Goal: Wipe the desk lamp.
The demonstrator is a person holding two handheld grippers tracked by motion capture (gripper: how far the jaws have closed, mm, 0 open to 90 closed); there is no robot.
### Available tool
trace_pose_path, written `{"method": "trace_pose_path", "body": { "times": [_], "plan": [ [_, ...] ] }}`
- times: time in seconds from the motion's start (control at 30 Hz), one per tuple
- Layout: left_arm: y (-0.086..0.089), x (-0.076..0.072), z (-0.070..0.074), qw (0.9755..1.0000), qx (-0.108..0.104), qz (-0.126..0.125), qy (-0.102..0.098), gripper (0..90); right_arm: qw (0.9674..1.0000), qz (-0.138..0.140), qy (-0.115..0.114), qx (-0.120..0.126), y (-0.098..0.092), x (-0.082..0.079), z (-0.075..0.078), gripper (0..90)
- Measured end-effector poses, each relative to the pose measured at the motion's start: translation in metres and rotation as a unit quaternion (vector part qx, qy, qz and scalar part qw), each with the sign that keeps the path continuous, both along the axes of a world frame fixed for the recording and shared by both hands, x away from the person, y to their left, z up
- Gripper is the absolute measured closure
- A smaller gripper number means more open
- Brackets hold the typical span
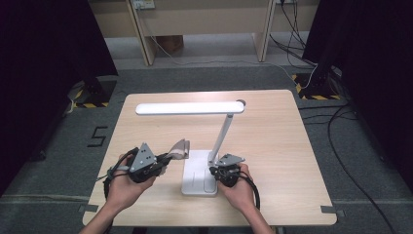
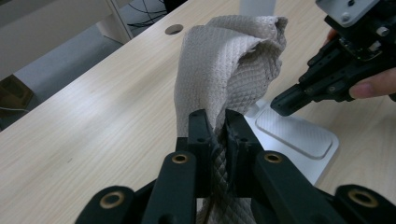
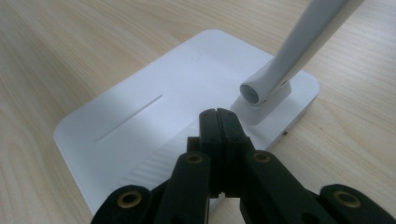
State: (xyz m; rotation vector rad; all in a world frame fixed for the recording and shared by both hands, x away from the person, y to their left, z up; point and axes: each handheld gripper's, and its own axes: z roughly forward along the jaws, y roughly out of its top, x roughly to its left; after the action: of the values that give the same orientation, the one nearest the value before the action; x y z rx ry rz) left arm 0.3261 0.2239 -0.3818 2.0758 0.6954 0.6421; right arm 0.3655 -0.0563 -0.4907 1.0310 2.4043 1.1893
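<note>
A white desk lamp stands on the wooden table [image 1: 272, 131], its flat base [image 1: 197, 175] near the front and its long head [image 1: 187, 108] stretched out to the left. My left gripper [image 1: 165, 160] is shut on a beige textured cloth [image 1: 180, 148], which rises between the pads in the left gripper view [image 2: 229, 70] just left of the base. My right gripper [image 1: 214, 171] hovers over the lamp base [image 3: 154, 116] beside the foot of the slanted arm [image 3: 299, 46], jaws pressed together with nothing between them. The left gripper view shows the right gripper [image 2: 282, 105] above the base's ribbed pad [image 2: 292, 130].
A round hole [image 1: 240, 103] sits in the table top at the back, behind the lamp head. Cables [image 1: 350, 146] trail across the floor to the right, and wooden furniture legs [image 1: 146, 44] stand beyond the table. A hand [image 1: 124, 187] grips each gripper near the table's front edge.
</note>
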Motion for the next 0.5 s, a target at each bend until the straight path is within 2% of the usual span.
{"method": "trace_pose_path", "body": {
  "times": [0.23, 0.33, 0.5],
  "plan": [
    [0.013, 0.0, 0.01, 0.9999, -0.004, 0.01, -0.01, 81.9, 1.0, 0.006, 0.006, -0.005, 0.004, -0.001, -0.004, 90.0],
    [0.019, 0.002, 0.014, 0.9998, 0.001, 0.017, -0.014, 81.9, 0.9999, 0.004, 0.008, -0.005, 0.005, -0.001, -0.006, 90.0],
    [0.023, 0.003, 0.018, 0.9995, 0.0, 0.021, -0.021, 81.9, 0.9999, 0.007, 0.006, -0.01, 0.007, -0.001, -0.006, 90.0]
  ]
}}
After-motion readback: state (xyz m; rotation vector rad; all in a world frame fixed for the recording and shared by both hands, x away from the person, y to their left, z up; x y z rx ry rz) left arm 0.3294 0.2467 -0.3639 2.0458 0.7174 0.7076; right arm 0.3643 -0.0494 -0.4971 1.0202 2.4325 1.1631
